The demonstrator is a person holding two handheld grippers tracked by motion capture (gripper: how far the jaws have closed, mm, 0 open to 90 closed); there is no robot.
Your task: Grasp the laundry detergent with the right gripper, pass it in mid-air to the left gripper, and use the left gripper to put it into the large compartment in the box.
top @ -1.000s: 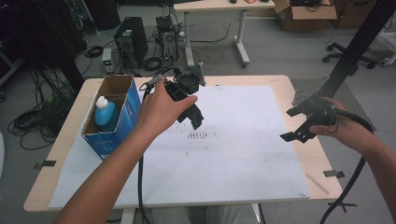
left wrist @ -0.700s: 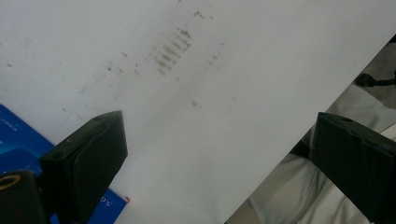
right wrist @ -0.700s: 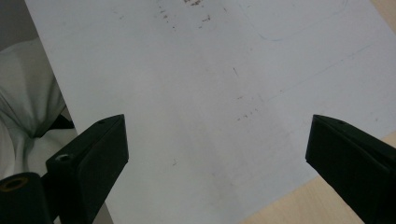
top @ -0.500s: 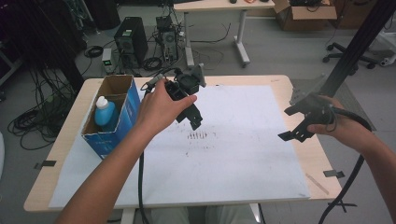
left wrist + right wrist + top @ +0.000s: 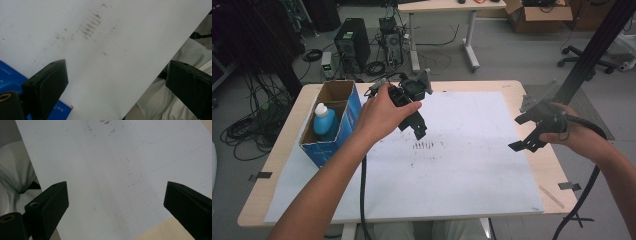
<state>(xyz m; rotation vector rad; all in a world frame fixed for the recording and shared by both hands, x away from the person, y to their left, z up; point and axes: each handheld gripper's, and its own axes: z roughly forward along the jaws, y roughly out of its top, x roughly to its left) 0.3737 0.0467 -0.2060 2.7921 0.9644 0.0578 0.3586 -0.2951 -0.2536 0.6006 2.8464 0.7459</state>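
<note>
My left gripper [image 5: 414, 129] hovers open over the middle-left of a white sheet [image 5: 462, 175], close to the right side of a blue cardboard box [image 5: 354, 107]. In the left gripper view its jaws [image 5: 117, 66] stand wide apart with nothing between them, above a patch of dark smudge marks [image 5: 91, 25]. My right gripper [image 5: 521, 134] hangs open over the sheet's right edge. The right gripper view shows my right gripper [image 5: 115, 187] empty above the sheet [image 5: 100, 170].
The open-topped blue box holds a blue bottle with a white cap [image 5: 324, 120]. The smudge marks [image 5: 427, 146] lie mid-sheet. Bare wooden table [image 5: 557, 170] borders the sheet on the right. Cables trail from both grippers toward the front edge.
My right gripper has edged slightly to the left. The left gripper has hardly moved.
</note>
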